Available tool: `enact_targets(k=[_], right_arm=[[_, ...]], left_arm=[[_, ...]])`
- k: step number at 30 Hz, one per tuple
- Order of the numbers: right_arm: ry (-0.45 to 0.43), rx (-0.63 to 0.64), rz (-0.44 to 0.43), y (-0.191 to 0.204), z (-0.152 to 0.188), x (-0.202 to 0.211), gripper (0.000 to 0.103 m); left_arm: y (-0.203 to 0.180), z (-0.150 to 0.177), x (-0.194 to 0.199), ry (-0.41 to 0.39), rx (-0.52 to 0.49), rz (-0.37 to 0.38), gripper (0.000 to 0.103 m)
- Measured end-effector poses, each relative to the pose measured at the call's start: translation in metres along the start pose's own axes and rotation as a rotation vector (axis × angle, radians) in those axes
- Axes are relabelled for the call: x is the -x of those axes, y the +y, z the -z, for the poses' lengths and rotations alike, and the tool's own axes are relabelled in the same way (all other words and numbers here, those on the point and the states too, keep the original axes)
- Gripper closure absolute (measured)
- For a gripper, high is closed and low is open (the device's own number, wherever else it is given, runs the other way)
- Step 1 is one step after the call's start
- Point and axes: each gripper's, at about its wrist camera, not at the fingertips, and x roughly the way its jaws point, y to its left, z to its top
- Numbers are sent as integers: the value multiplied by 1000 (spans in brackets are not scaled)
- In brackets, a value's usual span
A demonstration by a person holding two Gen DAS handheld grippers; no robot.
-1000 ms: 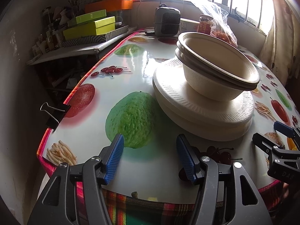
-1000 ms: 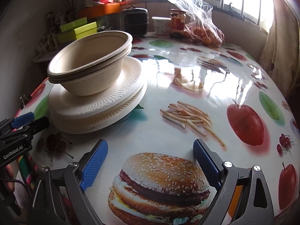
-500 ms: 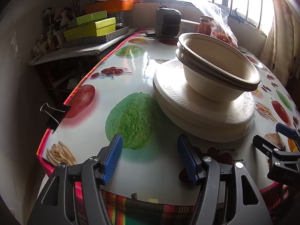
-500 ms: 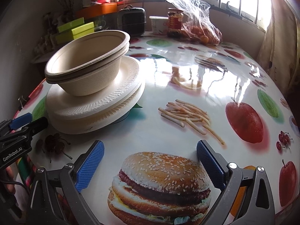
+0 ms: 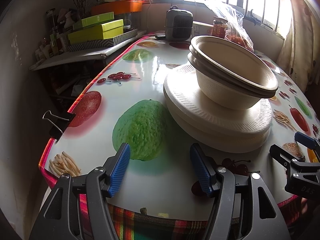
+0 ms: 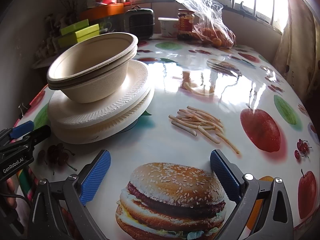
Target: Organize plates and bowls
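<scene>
Bowls [image 5: 236,76], two nested, sat tilted on the plates [image 5: 216,124], stack on the table [image 5: 160,180] near its left edge. My left gripper [image 5: 160,170] was spread and empty, near side of the stack. My right gripper [image 6: 160,174] had just been opening, nothing between, right of it. Judged best: pinch the bowl rims, lift straight, steady the plates.
</scene>
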Motion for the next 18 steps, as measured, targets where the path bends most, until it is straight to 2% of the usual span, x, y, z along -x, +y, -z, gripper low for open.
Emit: enact_targets(k=[18], right_arm=[[0,1,0,0,0,0,2]], left_arm=[[0,0,-1,0,0,1,39]])
